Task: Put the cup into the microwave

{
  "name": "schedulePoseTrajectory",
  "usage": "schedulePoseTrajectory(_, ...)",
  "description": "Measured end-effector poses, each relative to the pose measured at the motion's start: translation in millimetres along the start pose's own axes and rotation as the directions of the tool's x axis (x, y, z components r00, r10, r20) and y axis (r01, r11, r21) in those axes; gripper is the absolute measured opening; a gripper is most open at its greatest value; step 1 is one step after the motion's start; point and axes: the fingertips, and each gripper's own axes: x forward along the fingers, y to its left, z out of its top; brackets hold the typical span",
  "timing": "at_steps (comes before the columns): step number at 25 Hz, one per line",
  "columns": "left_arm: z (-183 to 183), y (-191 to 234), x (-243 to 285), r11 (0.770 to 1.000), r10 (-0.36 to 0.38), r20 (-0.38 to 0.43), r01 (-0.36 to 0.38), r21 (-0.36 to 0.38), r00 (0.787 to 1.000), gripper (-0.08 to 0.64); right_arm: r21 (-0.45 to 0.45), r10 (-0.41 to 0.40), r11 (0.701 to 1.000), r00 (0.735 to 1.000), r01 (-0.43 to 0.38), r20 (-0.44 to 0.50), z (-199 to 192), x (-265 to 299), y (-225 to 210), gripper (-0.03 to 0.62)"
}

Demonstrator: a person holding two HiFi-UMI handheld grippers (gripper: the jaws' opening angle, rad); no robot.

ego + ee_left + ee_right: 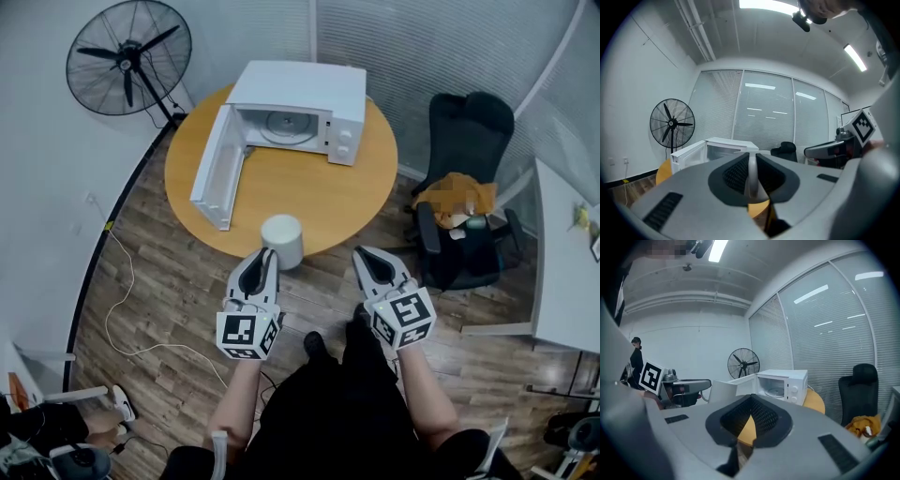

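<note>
The white cup stands upright at the near edge of the round wooden table, well apart from the white microwave at the far edge. The microwave's door is swung wide open toward the table's left edge, and the glass turntable shows inside the cavity. The left hand-held gripper points at the cup from just off the near edge. Its tip overlaps the cup's lower left side in the head view, and whether it touches cannot be told. In the left gripper view its jaws are together at the tips and grip nothing. The right hand-held gripper is off the near edge to the cup's right, clear of it. Its jaws also meet at the tips and are empty, with only table top showing through the slit.
</note>
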Motion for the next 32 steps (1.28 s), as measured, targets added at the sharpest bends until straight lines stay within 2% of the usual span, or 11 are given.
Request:
schedulePoseTrajectory(5,-2.9,3.8,8.0,1.000,0.010,-0.013,-0.010,-0.009,1.000,0.041,0.018,0.088,0.996,0.996,-0.088,-0.001,-0.1,8.5,5.9,0.005)
schedulePoseTrajectory(12,-4.8,14.7,37.9,0.999,0.043,-0.033,-0.043,0.000,0.999,0.040,0.057,0.161,0.985,0.987,-0.161,-0.002,8.0,41.2,-9.1,0.005)
schedulePoseTrajectory(18,2.2,20.6,73.9,0.997,0.078,-0.052,-0.078,0.017,0.996,0.040,0.054,0.204,0.978,0.979,-0.204,0.011,23.4,73.6,-38.5,0.005)
schedulePoseTrajectory(32,20.1,13.7,164.8,0.985,0.170,-0.044,-0.168,0.034,0.985,0.040,0.027,0.312,0.950,0.950,-0.313,0.021,48.1,128.0,-120.6,0.005)
